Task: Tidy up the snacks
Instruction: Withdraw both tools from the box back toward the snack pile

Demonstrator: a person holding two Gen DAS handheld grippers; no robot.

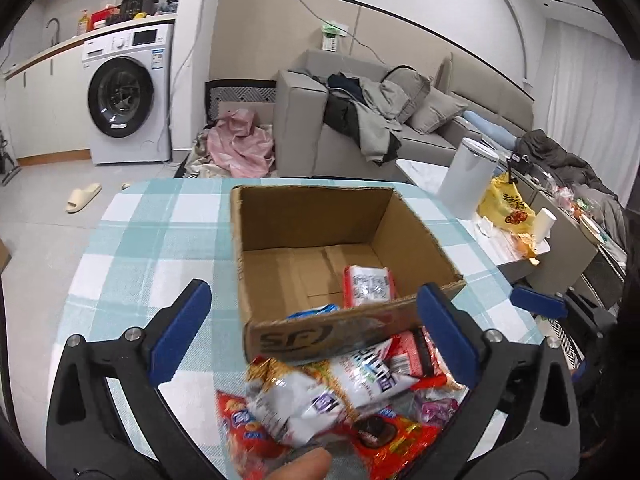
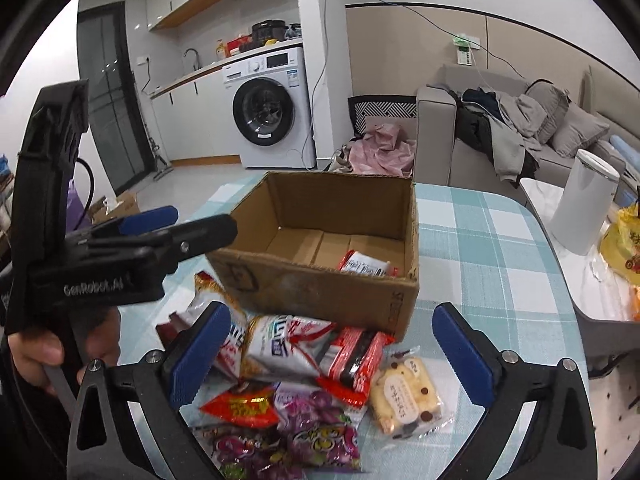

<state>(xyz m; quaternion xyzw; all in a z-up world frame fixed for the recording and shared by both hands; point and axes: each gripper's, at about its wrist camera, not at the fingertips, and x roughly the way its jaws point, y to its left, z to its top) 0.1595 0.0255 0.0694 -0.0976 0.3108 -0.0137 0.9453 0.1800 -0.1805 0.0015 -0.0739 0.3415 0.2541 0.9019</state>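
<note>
An open cardboard box (image 1: 320, 248) (image 2: 320, 280) stands on the checked table. A red-and-white snack packet (image 1: 368, 286) (image 2: 366, 266) lies inside it, and a blue packet edge (image 1: 314, 312) shows by the near wall. A pile of snack packets (image 1: 340, 396) (image 2: 296, 372) lies in front of the box, with a yellow cake packet (image 2: 404, 394) at its right. My left gripper (image 1: 316, 328) is open and empty above the pile; it also shows from the side in the right wrist view (image 2: 188, 224). My right gripper (image 2: 332, 354) is open and empty over the pile.
The table wears a teal checked cloth (image 1: 160, 232) (image 2: 480, 248). A side table to the right holds a white canister (image 1: 468, 178) (image 2: 582, 204) and a yellow bag (image 1: 506, 204). A grey sofa (image 1: 400, 120) and a washing machine (image 1: 128, 96) stand beyond.
</note>
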